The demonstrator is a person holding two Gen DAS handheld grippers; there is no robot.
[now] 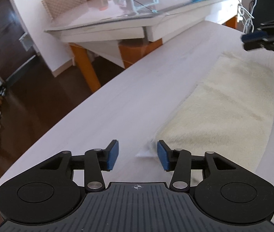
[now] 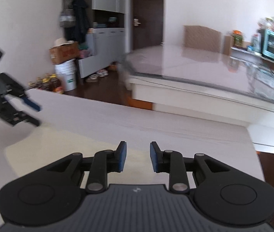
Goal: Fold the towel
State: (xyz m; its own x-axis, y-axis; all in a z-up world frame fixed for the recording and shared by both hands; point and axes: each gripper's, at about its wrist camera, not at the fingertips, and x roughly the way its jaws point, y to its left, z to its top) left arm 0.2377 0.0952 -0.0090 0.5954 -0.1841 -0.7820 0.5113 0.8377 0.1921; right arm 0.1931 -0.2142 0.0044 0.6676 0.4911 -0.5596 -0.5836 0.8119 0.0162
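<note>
Spread blue fingers (image 1: 112,155) hover by cream towel (image 1: 226,112) lying flat, folded.

The left tool (image 1: 137,155) hovers spread wide above the cream towel's (image 1: 228,106) near corner.

Bright, even daylight fills both views, washing the white table (image 1: 129,96) almost to overexposure. Glare and reflections sheen the glass-topped desk (image 1: 121,9) behind. Shadows are soft; a faint one lies on the table's left edge in the right wrist view. That view is motion-blurred throughout, the towel (image 2: 63,145) a pale smear. Fisheye distortion bends straight edges, with dark corners at the frame's rim.
</note>
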